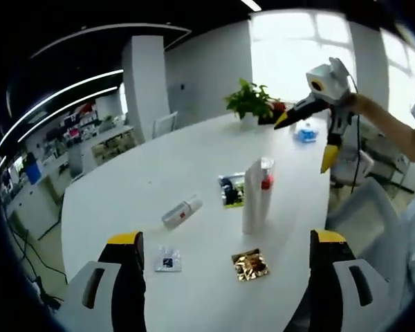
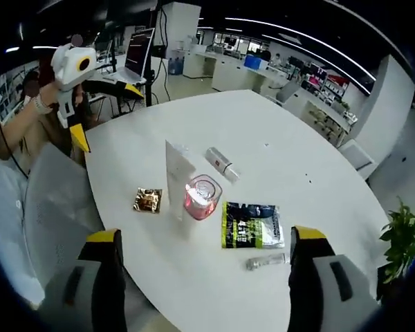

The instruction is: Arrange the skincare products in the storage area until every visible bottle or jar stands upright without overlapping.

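The small clear cylindrical bottle with a white cap (image 1: 181, 212) lies toppled mid-tabletop beside the upright tall white tube (image 1: 254, 196) and pink-lidded jar (image 2: 203, 196), so, with my left gripper (image 1: 228, 259) and right gripper (image 2: 206, 257) both spread empty above the near edges, I judge righting it comes next.

White table (image 2: 290, 138): upright tube (image 2: 178, 171), pink jar (image 2: 202, 196), fallen bottle (image 2: 222, 163), sachets.
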Demonstrator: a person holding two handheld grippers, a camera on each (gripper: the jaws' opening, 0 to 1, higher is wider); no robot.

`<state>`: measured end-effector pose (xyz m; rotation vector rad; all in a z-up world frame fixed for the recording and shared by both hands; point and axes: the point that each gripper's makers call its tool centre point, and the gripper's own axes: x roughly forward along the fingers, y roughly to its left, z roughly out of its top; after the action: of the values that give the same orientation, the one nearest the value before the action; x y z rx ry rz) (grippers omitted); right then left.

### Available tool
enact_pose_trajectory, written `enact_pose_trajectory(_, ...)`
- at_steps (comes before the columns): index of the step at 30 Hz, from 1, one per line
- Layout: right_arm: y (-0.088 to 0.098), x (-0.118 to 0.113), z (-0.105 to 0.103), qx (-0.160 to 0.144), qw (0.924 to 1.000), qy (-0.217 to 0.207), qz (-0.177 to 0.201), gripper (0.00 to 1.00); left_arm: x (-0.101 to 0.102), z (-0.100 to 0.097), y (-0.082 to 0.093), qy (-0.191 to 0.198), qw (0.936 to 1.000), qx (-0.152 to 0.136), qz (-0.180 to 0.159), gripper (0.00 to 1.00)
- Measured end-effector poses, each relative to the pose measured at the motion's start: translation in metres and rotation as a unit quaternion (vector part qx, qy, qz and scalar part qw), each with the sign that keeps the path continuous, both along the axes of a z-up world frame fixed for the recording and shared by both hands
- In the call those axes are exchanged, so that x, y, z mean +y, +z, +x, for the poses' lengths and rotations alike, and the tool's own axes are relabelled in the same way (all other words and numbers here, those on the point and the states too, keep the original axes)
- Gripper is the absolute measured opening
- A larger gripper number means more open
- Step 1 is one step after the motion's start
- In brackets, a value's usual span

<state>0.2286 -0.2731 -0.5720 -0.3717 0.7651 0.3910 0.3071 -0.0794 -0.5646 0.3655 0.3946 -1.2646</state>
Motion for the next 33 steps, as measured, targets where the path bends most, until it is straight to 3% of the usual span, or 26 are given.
enact_pose_trajectory(5, -0.011, 0.004, -0.006, 0.003, 0.9997, -0.010, 0.023, 0.99, -0.001, -0.003, 0.002, 0.000, 1.0000, 0.000, -0.005, 0.97)
enact_pose_trajectory(10, -0.016, 0.002, -0.009, 0.004, 0.9984, -0.028, 0.049, 0.90, -0.002, -0.005, 0.002, -0.003, 1.0000, 0.002, -0.007, 0.97)
enact_pose_trajectory(20, -0.023, -0.006, -0.011, -0.003, 0.9955, -0.045, 0.084, 0.60, -0.006, -0.013, 0.000, -0.011, 0.9999, 0.009, -0.009, 0.97)
enact_pose_trajectory(24, -0.029, -0.025, -0.006, -0.005, 0.9938, -0.062, 0.092, 0.54, -0.006, -0.014, -0.002, -0.010, 0.9998, 0.012, -0.009, 0.97)
enact_pose_trajectory(33, -0.060, -0.065, -0.001, 0.026, 0.9871, -0.113, 0.111, 0.43, -0.008, -0.016, -0.002, -0.013, 0.9997, 0.015, -0.011, 0.97)
